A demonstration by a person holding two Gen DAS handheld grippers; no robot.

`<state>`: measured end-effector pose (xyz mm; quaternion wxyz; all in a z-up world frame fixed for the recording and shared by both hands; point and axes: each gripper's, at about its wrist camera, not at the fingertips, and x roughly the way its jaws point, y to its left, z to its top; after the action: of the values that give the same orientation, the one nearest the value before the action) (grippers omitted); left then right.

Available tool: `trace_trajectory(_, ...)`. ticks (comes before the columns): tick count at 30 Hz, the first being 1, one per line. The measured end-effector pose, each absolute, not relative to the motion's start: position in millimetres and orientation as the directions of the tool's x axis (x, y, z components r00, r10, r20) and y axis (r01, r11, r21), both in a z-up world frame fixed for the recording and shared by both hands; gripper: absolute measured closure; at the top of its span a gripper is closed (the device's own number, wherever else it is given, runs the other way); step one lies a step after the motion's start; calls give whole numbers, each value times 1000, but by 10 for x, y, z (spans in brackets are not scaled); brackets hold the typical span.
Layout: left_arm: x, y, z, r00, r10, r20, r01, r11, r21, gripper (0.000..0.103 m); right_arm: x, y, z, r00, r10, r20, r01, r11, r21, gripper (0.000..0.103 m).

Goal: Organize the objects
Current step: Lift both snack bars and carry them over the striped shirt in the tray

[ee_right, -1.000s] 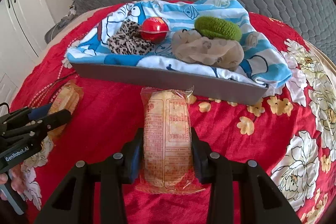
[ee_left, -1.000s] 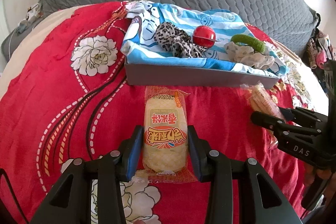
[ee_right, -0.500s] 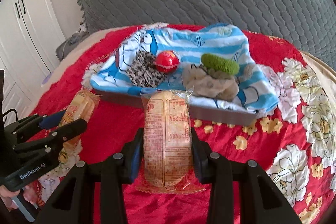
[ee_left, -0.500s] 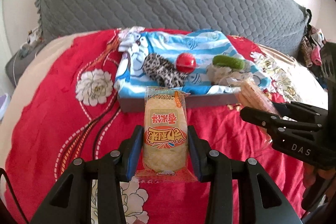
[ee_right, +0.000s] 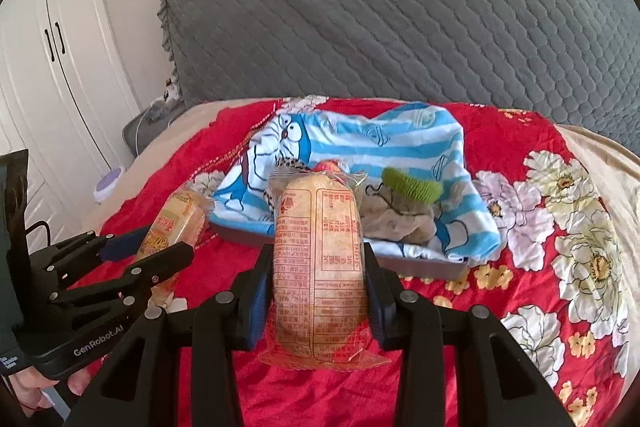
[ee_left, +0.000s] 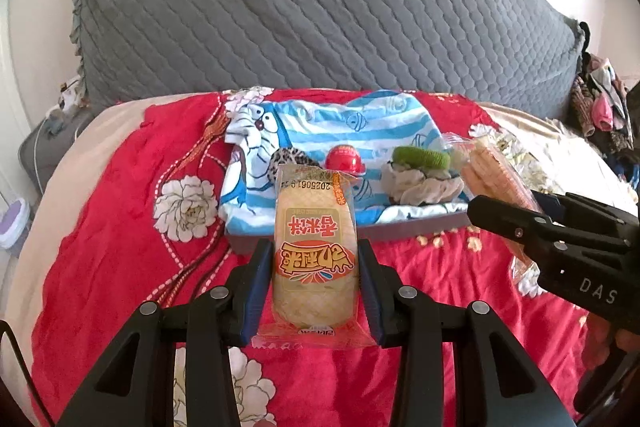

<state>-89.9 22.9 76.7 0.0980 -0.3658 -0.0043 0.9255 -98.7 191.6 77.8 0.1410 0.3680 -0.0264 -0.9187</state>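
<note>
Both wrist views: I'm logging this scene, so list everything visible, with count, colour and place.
Snack packets: 2, orange-yellow, left packet and right packet each clamped in a gripper.
Tray: 1, grey, on bedspread.
Cartoon cloth: 1, blue-white, lining tray.
Ball: 1, red, in tray.
Scrunchies: green, beige, leopard, in tray.
Bedspread: red, floral.
Headboard: grey, quilted.
Wardrobe: white, left.
Left gripper, right gripper: black, each shut on a packet.
</note>
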Motion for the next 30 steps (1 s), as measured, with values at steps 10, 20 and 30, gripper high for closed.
trace_trajectory(10, -1087, 309, 950, -740, 181, -648, -180, -981, -69, 60, -1022, 1972, 1019, -742, -276, -611, 240, -960, 142, 63)
trace_trajectory(20, -1269, 339, 1021, -757, 187, -627, -168, -982, -89, 60, -1108, 1968, 1111, -770, -287, -569, 250, -958, 144, 63)
trace_trajectory(30, -1509, 368, 932, -758, 184, -626, -166, -982, -89, 60, -1277, 1964, 1052, -781, -286, -555, 251, -958, 140, 63)
